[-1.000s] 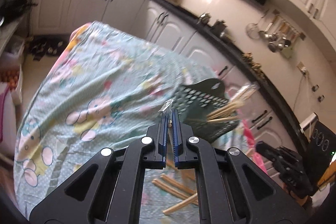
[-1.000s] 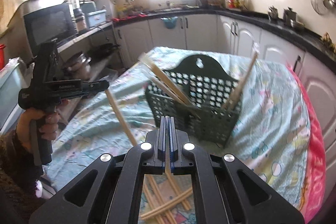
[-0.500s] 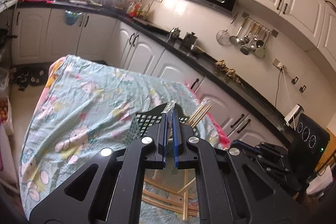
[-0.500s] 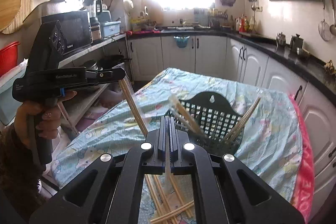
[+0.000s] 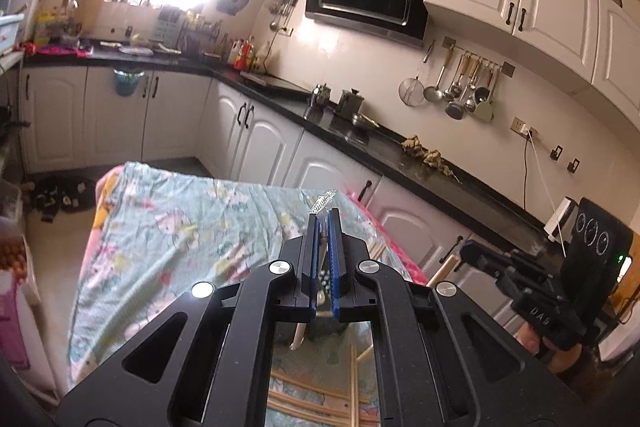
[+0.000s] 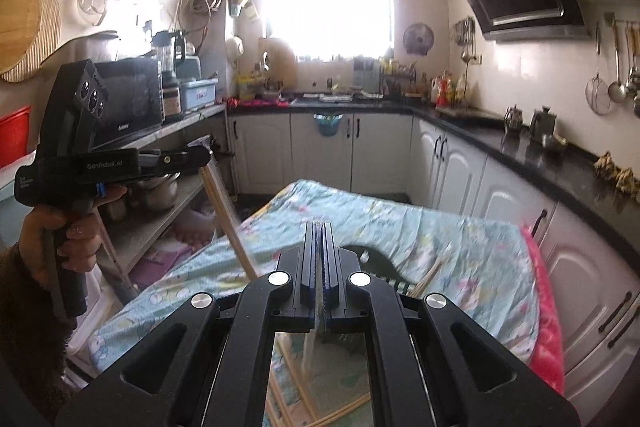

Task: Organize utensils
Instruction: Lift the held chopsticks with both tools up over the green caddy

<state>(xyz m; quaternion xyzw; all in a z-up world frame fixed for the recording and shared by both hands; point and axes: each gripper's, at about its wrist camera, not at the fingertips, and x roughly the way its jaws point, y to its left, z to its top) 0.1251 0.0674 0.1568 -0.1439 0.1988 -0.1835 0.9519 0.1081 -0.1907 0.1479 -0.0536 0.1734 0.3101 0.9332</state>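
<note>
My left gripper point(image 5: 325, 223) is shut on a pair of wooden chopsticks in a clear wrapper point(image 5: 326, 201), whose crimped end pokes out past the tips. The right wrist view shows the same left gripper point(image 6: 206, 155) held up in a hand, the chopsticks point(image 6: 228, 223) slanting down from it. My right gripper point(image 6: 320, 227) is shut on another wrapped chopstick pair point(image 6: 310, 359) that hangs below its pads. The dark green slotted basket point(image 6: 376, 267) sits on the table, mostly hidden behind my right gripper, with chopsticks point(image 6: 432, 271) leaning in it.
Several loose chopsticks point(image 6: 344, 411) lie on the table's floral cloth point(image 6: 400, 227) near its front edge. The right gripper point(image 5: 464, 253) shows at the right of the left wrist view. A black counter point(image 5: 400, 147) and white cabinets run along the far side; metal shelves point(image 6: 168, 211) stand at the left.
Both grippers have risen with their chopsticks still clamped. The basket and table have sunk low in both views, and the left gripper has rolled toward level.
</note>
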